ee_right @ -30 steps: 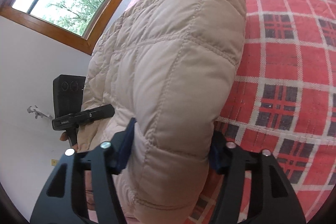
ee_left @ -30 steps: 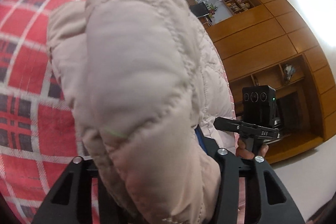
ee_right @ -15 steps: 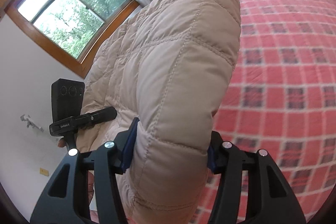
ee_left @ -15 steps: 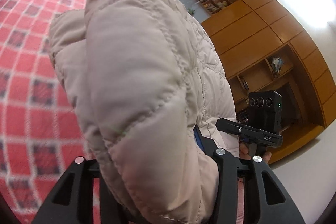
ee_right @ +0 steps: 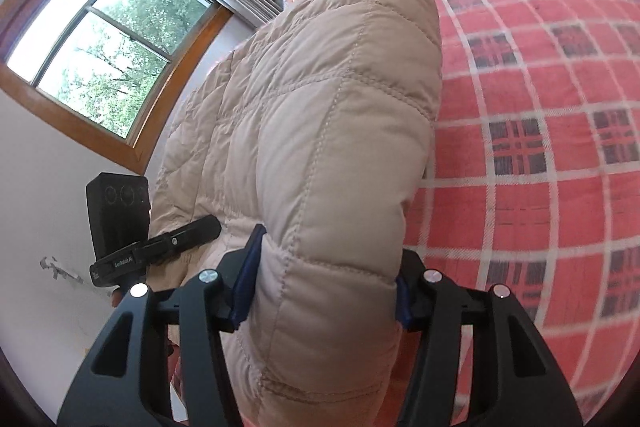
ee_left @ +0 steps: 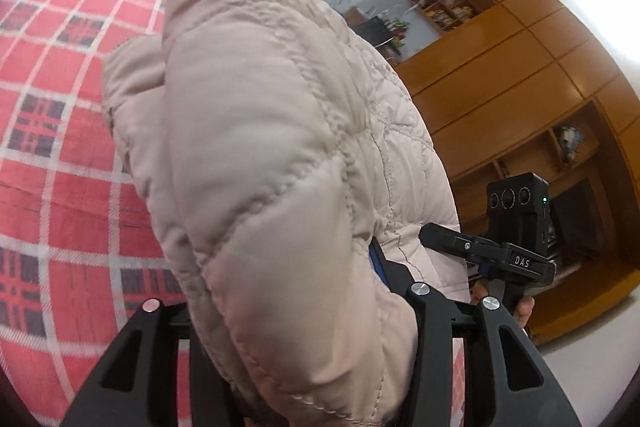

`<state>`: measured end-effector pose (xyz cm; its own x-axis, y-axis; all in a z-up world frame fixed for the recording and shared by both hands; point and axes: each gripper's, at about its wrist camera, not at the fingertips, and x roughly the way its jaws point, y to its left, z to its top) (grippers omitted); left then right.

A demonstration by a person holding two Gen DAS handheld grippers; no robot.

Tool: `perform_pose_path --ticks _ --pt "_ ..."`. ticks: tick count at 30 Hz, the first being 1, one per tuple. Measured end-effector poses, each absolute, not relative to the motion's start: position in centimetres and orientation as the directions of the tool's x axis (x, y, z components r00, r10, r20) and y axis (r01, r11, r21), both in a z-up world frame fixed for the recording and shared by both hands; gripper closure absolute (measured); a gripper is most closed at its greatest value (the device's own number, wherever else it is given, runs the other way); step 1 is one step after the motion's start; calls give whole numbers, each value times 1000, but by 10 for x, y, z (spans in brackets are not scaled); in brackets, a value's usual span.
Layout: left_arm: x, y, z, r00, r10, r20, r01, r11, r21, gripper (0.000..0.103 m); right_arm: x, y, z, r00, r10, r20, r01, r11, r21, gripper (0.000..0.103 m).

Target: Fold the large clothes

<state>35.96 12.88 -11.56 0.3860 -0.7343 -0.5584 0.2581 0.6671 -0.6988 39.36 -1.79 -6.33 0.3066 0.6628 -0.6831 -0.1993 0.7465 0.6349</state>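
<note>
**Quilted coat held by both grippers above bed**

Left gripper [ee_left: 304, 307] pinches a thick fold of the beige coat [ee_left: 260, 147]; right gripper [ee_right: 324, 291] likewise clamps the coat's other end. The coat hangs between them over the red plaid bedspread [ee_right: 540, 107]. Window [ee_right: 100, 39] at left.

Pale beige quilted puffer jacket [ee_left: 256, 155] being held up off the red plaid bed [ee_left: 52, 163], bunching in thick padded folds, stretching between the left gripper [ee_left: 304, 311] and right gripper [ee_right: 324, 291], each pinching one edge
</note>
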Motion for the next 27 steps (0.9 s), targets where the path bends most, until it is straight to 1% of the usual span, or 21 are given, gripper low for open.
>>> perform_pose_path --ticks 6,8,9,10,11,13,18,22,27 --pt "358 124 -130 386 -737 -554 286 667 -688 49 397 -23 -87 303 685 -663 -195 725 660 40" --pt "356 134 -135 381 -737 -559 277 668 -691 43 394 -24 -88 309 678 -666 -189 731 656 31" --pt "356 136 -136 376 -738 -560 265 665 -699 42 391 -24 -87 312 678 -665 -183 730 659 29" --pt "355 140 -137 369 -742 -559 250 659 -709 40 387 -25 -86 311 679 -665 -177 729 662 23" --pt "358 137 -134 363 -745 -560 239 655 -717 37 382 -27 -85 310 681 -664 -173 727 665 20" --pt "357 136 -127 351 -749 -562 216 649 -730 35 373 -32 -84 307 680 -666 -170 727 665 18" --pt "329 153 -116 380 -723 -577 227 677 -700 31 338 -45 -84 283 685 -671 -155 724 673 17" --pt "303 166 -109 420 -702 -575 217 693 -688 24 315 -49 -85 270 692 -670 -140 717 683 17" --pt "276 161 -101 473 -654 -591 201 733 -650 23 310 -51 -95 253 710 -657 -102 695 712 17"
